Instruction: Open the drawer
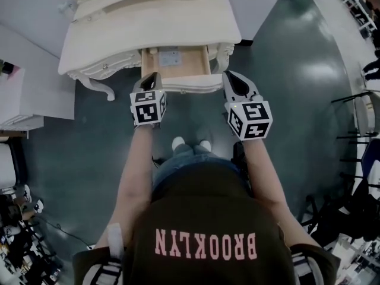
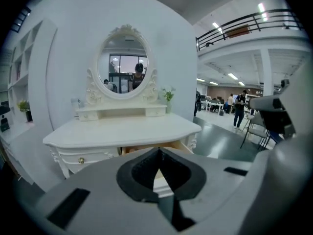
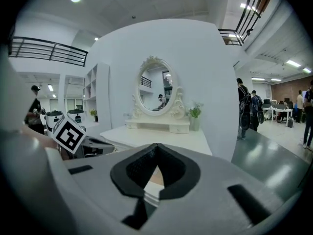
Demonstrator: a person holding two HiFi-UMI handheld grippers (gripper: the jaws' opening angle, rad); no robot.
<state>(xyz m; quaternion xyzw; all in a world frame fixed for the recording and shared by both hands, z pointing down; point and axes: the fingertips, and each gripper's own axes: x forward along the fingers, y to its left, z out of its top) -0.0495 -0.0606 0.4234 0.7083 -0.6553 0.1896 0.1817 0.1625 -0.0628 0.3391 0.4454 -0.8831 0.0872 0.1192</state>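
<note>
Cream drawer (image 1: 193, 64) juts past table (image 1: 119, 34) edge; dark floor (image 1: 297, 70) wide at right.

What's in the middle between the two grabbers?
The head view shows the white front of the open drawer between the left gripper and the right gripper, with dark floor just below it.

The left tongs (image 2: 159, 153) hide most of the open drawer (image 2: 139, 149).

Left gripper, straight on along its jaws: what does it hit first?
Probably the open drawer of the dressing table: the left gripper, jaws shut and empty, points at the drawer's front left corner. Depth is unclear.
</note>
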